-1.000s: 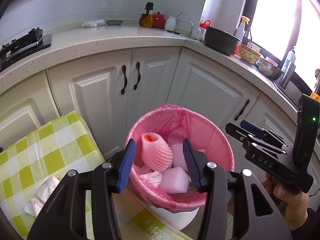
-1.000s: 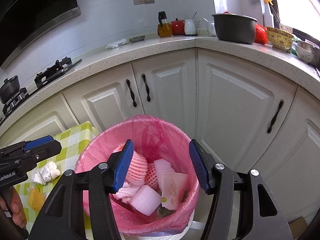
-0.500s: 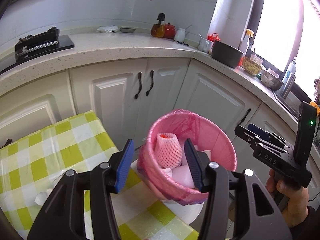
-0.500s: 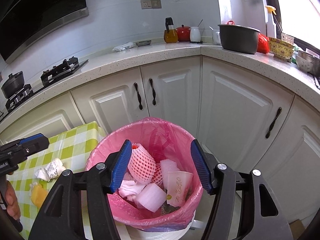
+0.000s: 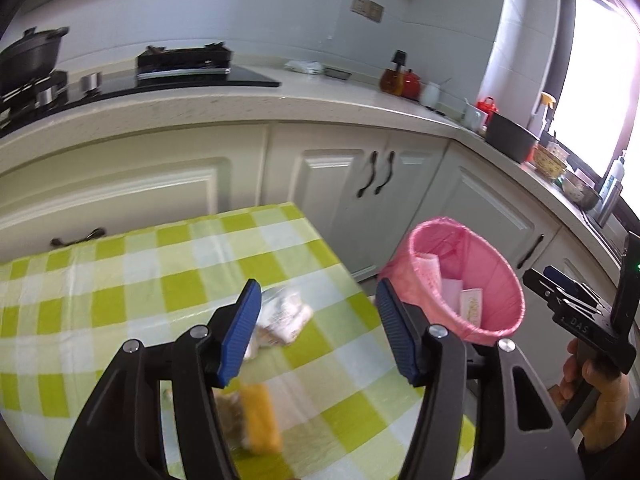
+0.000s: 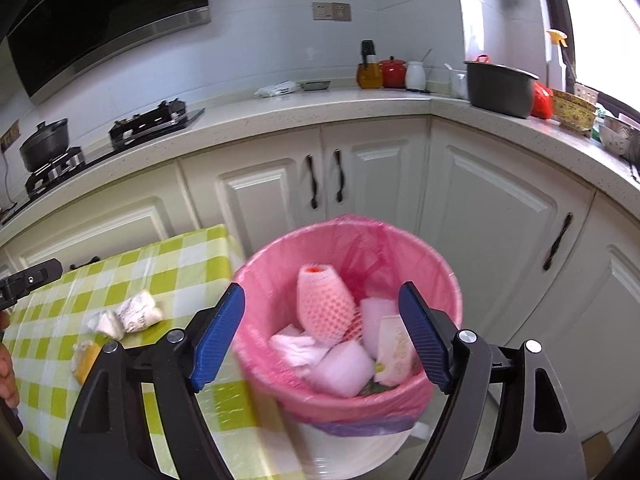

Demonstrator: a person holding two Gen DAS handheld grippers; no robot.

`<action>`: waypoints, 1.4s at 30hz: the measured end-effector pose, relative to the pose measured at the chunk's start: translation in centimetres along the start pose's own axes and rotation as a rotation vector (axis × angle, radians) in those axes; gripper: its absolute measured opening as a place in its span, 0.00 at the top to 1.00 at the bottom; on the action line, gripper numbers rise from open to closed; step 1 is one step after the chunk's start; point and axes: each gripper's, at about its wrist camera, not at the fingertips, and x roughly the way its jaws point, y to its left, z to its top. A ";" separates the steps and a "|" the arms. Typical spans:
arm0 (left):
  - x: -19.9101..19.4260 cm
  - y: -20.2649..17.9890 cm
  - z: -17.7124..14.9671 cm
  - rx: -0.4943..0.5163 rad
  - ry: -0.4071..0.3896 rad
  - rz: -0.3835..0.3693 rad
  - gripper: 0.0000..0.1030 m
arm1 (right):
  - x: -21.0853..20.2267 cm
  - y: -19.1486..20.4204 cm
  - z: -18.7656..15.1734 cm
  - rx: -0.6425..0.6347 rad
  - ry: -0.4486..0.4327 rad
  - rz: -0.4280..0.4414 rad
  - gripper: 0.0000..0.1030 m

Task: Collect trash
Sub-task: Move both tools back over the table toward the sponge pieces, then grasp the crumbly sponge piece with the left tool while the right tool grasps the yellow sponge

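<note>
While both jaws have just been widening, the left gripper (image 5: 318, 330) hangs empty over the checked tablecloth (image 5: 120, 280), near a crumpled white wrapper (image 5: 286, 314) and a yellow spongy block (image 5: 262, 420). Right gripper (image 6: 322, 340), unclenched, frames the pink-lined bin (image 6: 400, 400) holding a foam-net sleeve (image 6: 324, 304).

The left gripper (image 5: 316, 332) is pointing downward with nothing between its blue pads, its jaws having just been opening. The right gripper (image 6: 322, 336) is also angling downward, its jaws having just been widening, nothing pressing against its pads. A hand (image 5: 596, 400) is gripping the right gripper's handle.
</note>
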 end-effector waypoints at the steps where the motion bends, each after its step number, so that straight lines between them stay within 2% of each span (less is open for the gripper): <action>1: -0.4 0.8 -0.5 -0.003 0.000 0.018 0.44 | 0.0 0.5 -0.3 -0.003 0.002 0.006 0.24; 4: -1.4 2.8 -1.9 -0.017 0.004 0.058 0.44 | -0.3 2.3 -1.5 -0.001 0.014 0.034 0.20; 11: -2.3 6.7 -4.8 -0.044 0.031 0.124 0.44 | -0.4 5.9 -4.6 -0.018 0.054 0.073 0.19; 17: -1.8 9.1 -7.0 -0.084 0.076 0.131 0.44 | -0.2 8.7 -6.2 -0.065 0.079 0.089 0.19; 22: -0.4 9.9 -8.2 -0.098 0.123 0.117 0.46 | -0.3 11.2 -6.5 -0.097 0.081 0.137 0.19; 33: 2.8 10.0 -10.2 -0.105 0.217 0.091 0.70 | 0.3 14.1 -7.7 -0.125 0.126 0.189 0.19; 39: 3.8 10.3 -10.4 -0.102 0.240 0.093 0.78 | 0.9 15.3 -8.1 -0.140 0.143 0.201 0.19; 41: 3.8 10.5 -10.4 -0.101 0.238 0.105 0.89 | 1.0 15.9 -8.1 -0.149 0.148 0.211 0.19; 42: 3.7 10.7 -10.3 -0.099 0.233 0.107 0.91 | 1.1 16.4 -8.1 -0.155 0.150 0.215 0.19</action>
